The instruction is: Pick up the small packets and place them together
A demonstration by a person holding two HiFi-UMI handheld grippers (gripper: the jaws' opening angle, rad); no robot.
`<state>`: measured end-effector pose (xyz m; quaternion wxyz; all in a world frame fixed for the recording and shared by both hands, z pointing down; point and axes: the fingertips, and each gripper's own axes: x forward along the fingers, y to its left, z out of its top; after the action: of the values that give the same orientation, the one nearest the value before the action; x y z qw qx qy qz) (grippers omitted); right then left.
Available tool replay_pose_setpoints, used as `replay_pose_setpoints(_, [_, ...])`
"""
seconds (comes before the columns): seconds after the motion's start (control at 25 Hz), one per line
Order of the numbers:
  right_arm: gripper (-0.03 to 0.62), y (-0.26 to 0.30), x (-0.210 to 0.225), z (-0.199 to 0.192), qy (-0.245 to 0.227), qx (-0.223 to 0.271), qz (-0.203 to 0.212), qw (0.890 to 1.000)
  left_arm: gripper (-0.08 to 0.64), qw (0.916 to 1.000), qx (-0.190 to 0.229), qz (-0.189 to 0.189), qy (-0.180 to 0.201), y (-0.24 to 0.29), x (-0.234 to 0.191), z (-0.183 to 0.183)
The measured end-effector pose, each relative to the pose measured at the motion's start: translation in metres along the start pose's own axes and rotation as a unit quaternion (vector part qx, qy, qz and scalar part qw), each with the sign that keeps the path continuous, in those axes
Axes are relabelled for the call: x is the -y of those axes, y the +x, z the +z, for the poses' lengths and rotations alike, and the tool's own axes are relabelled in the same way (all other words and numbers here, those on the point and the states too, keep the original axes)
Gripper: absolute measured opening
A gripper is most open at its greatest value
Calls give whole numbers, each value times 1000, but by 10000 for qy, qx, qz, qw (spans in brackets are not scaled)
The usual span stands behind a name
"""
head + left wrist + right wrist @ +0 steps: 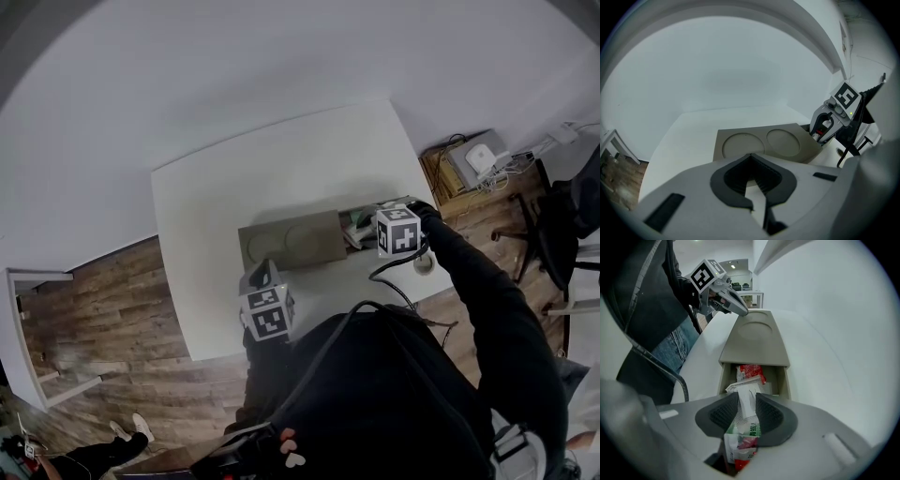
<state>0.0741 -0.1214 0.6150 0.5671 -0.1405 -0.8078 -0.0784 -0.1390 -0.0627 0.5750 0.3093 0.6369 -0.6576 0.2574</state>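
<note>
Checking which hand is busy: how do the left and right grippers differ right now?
The right gripper is shut on a packet; the left gripper has its jaws together on nothing. The right gripper is at the open end of the beige box, where more packets lie; the left gripper is beside its far, closed end. Both sit close to that box.

The left gripper (pixel 750 158) is held tilted downward, its jaws closed together and empty. The right gripper (pixel 748 404), carried on the outstretched black-sleeved right arm (pixel 483 291), is pointed steeply down, its jaws clamped on a small white, green and red packet (pixel 740 439).
</note>
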Motion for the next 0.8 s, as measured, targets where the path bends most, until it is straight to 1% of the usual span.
replay_pose_setpoints(0.2, [100, 0, 0, -1, -79, -33, -103, 9999, 0, 10000, 5, 2, 10, -2, 1, -1])
replay_pose_setpoints(0.32, [66, 0, 2, -3, -96, -52, -202, 9997, 0, 10000, 8, -8, 16, -1, 2, -1])
replay_pose_setpoints(0.44, [52, -2, 4, -2, -80, -51, -250, 9996, 0, 10000, 5, -9, 16, -1, 2, 0])
replay_pose_setpoints(0.56, [44, -6, 5, 0, 31, 11, -275, 9996, -2, 10000, 1, -16, 17, -2, 2, 0])
replay_pose_setpoints(0.68, [41, -14, 6, 0, 243, 115, -279, 9992, 0, 10000, 3, -32, 16, -1, 1, 0])
replay_pose_setpoints(0.8, [40, -25, 7, -5, 319, 84, -304, 9990, -2, 10000, 10, -43, 19, -1, 1, 0])
